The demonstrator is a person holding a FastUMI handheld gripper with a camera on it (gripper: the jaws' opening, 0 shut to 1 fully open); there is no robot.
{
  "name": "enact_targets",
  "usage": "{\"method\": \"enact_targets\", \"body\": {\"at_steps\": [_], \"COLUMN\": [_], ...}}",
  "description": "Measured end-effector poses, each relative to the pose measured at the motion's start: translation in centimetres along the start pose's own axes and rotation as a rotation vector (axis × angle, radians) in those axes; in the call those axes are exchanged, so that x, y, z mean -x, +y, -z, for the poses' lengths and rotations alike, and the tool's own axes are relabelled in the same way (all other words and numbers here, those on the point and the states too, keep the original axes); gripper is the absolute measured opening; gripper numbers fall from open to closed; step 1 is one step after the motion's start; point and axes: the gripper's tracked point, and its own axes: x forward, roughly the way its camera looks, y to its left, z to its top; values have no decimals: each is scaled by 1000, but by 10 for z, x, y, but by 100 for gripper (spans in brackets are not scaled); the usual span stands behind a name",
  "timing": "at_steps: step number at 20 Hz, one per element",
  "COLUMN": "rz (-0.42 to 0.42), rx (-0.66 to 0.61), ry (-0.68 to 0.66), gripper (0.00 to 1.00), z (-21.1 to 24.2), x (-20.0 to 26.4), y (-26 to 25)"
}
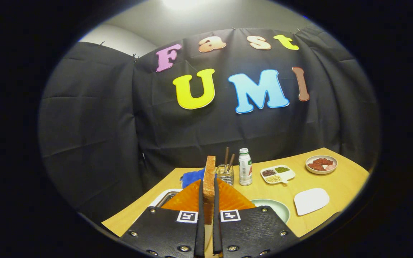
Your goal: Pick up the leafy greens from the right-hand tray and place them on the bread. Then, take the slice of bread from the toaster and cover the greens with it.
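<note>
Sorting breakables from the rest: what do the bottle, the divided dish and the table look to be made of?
With the fingers shut on the bread:
Bottle: probably plastic, white and glossy, with a green cap.
Divided dish: white, smooth, ceramic or melamine; can't tell which.
Table: wood or wood-look laminate, a matte, even light tan.

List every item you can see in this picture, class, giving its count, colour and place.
bread slice: one, brown, upright between the fingers
toaster: one, white and metal, left, behind the fingers
blue cloth: one, behind the toaster
glass with sticks: one, clear, beside the bottle
bottle: one, white
divided dish: one, white, holding grains
bowl: one, holding reddish food
white plate: one
green plate: one
table: one, wooden
gripper: one, fingers shut on the bread slice
</note>
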Motion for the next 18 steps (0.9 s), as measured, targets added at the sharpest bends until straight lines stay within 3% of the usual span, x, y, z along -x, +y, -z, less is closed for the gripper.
{"method": "enact_targets", "body": {"at_steps": [7, 18], "rz": [102, 302], "rx": [10, -2], "ry": [-13, 1], "gripper": [9, 9], "z": [3, 34], "x": [-2, 8], "y": [-72, -230]}}
